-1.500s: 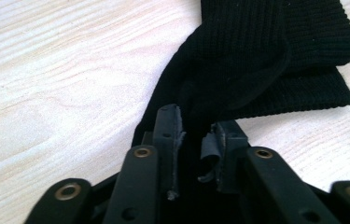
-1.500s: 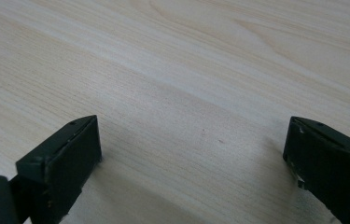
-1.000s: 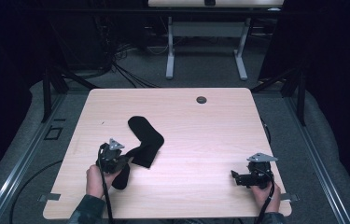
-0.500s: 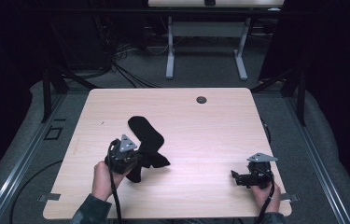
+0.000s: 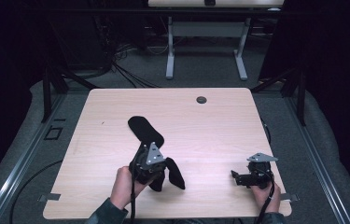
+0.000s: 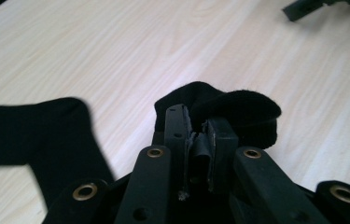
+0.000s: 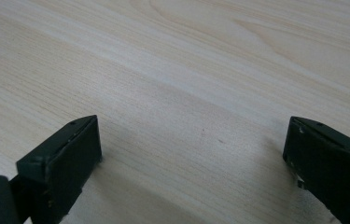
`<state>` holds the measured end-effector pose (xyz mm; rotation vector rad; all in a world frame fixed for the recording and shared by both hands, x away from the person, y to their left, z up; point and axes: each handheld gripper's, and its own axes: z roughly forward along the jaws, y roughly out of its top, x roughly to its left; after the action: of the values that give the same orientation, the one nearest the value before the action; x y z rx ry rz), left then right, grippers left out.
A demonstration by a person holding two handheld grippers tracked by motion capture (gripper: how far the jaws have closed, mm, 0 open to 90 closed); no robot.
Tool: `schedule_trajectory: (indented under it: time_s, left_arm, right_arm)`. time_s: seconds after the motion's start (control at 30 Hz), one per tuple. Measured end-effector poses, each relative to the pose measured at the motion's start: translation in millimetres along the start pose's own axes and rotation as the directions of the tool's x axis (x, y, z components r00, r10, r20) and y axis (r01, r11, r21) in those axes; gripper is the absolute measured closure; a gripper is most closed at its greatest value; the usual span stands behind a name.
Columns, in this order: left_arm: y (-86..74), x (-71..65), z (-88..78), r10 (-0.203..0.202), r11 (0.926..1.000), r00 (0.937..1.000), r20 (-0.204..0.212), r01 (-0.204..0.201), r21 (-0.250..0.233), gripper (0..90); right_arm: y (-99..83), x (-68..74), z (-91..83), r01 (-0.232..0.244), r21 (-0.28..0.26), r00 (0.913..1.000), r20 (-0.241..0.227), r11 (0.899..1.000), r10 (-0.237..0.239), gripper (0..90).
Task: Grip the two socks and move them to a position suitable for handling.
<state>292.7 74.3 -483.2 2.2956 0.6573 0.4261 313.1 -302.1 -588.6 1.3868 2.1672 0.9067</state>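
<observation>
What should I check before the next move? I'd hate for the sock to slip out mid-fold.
1. Left gripper shut on the sock: ok.
2. Held end lifted and doubled over: ok.
3. How deep the cloth sits between the jaws: cannot tell.
4. Far end of sock flat on the table: ok.
5. Right gripper open, apart from the sock: ok.

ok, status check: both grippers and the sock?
Left hand-held gripper shut on black sock, one end lifted and folding over. Right hand-held gripper open, idle over bare table. Nothing in the way.
</observation>
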Motion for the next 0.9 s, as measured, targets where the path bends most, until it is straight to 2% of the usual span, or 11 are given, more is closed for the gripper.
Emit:
schedule_trajectory:
  time_s: [0.07,0.23,0.33,0.47,0.5,0.63,0.7,0.8,0.9]
  left_arm:
    - [1.5,-7.2,9.3,0.042,0.9985,0.9985,0.034,-0.043,0.032,80.9]
    - [-6.3,-21.0,41.8,0.088,0.9914,0.9892,0.117,-0.098,0.086,78.5]
    - [-16.7,-25.5,62.7,0.086,0.9874,0.9845,0.153,-0.105,0.119,75.0]
    - [-26.9,-29.0,80.6,0.074,0.9848,0.9836,0.165,-0.098,0.144,67.1]
    - [-27.6,-29.4,82.3,0.073,0.9839,0.9850,0.156,-0.097,0.150,61.2]
    - [-28.2,-28.4,76.2,0.069,0.9903,0.9882,0.137,-0.085,0.110,37.5]
    - [-28.2,-25.4,67.3,0.053,0.9947,0.9897,0.133,-0.064,0.080,30.1]
    - [-29.4,-20.8,51.4,0.021,0.9993,0.9924,0.121,-0.025,0.029,23.7]
    - [-33.5,-13.6,34.0,-0.013,0.9999,0.9944,0.105,0.014,-0.008,20.7]
  right_arm:
    - [0.0,0.1,0.0,-0.001,-0.001,1.0000,-0.001,1.000,0.001,3.5]
    - [0.0,0.1,0.0,-0.001,-0.001,1.0000,-0.001,1.000,0.001,3.5]
    - [0.0,0.1,0.0,-0.001,-0.001,1.0000,-0.001,1.000,0.001,3.6]
    - [0.0,0.1,0.0,-0.001,-0.001,1.0000,-0.002,1.000,0.001,3.6]
    - [0.0,0.1,-0.1,-0.001,0.001,1.0000,-0.001,1.000,0.001,3.5]
    - [0.0,0.1,0.1,-0.001,-0.001,1.0000,-0.002,1.000,0.001,3.6]
    - [0.0,0.1,0.1,-0.001,-0.001,1.0000,-0.001,1.000,0.001,3.5]
    - [0.0,0.0,0.0,0.000,-0.001,1.0000,-0.001,1.000,0.000,3.5]
    - [0.0,0.0,0.0,0.000,0.000,1.0000,0.000,1.000,0.000,3.5]
